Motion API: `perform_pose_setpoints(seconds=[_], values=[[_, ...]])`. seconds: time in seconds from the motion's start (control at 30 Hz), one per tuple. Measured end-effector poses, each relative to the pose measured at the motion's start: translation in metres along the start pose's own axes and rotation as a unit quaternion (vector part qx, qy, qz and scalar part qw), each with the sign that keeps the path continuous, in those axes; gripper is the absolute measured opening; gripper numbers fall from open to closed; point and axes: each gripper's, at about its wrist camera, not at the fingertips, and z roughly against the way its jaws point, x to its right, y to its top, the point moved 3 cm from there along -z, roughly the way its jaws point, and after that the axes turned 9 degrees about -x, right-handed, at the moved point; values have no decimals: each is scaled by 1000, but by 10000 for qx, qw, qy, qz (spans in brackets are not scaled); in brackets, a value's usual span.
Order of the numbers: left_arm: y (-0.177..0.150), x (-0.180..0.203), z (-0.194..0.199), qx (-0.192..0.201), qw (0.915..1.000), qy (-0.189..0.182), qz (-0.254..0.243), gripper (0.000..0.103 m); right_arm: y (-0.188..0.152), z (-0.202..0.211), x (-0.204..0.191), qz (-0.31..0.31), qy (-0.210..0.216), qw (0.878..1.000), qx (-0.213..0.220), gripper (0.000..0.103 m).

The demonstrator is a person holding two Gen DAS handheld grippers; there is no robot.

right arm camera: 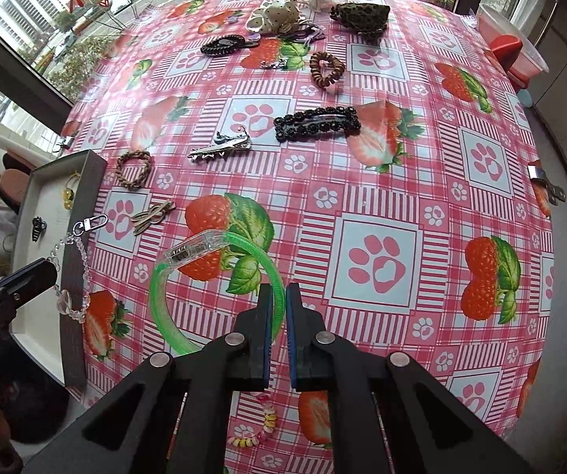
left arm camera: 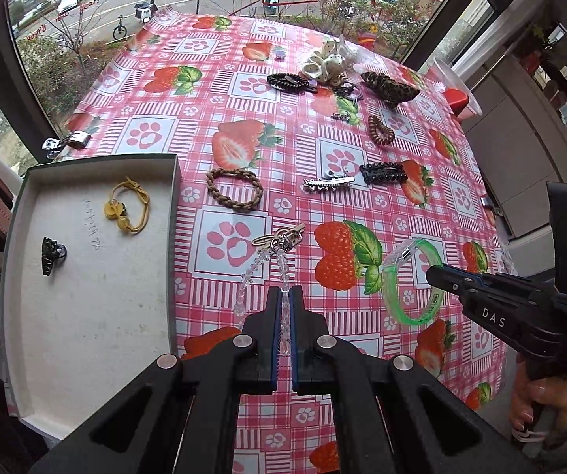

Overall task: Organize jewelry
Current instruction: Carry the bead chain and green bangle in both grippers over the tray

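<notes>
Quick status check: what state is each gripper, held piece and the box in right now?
Left gripper: shut on bead chain.
Bead chain: lifted, dangling from the jaws.
Right gripper: shut on green bangle.
Green bangle: gripped at its rim.
Box: open, holding a yellow tie and a black clip.

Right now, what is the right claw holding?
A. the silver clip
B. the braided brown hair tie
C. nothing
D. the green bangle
D: the right claw is shut on the rim of the green bangle, while the hair tie and the silver clip lie on the tablecloth farther off.
</notes>
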Motion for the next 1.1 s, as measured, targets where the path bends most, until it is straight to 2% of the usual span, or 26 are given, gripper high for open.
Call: perform_pose_setpoints(seconds=[0.27, 0.57, 0.83, 1.1], values=[[-10, -46, 33, 294, 9987, 218, 352, 10, 15, 10, -53, 548, 136, 9983, 149, 7], [-36, -119, 48, 409, 9920, 662, 993, 10, 32, 7, -145, 1499, 402, 9878, 122, 7], [-54, -166, 36, 325, 9851, 1137, 1249, 10, 42, -16, -220, 2180, 545, 9744, -120, 7], [-56, -194, 12, 269, 9778, 1298, 1623, 10, 66, -46, -259, 2403, 410, 9693, -318, 7]])
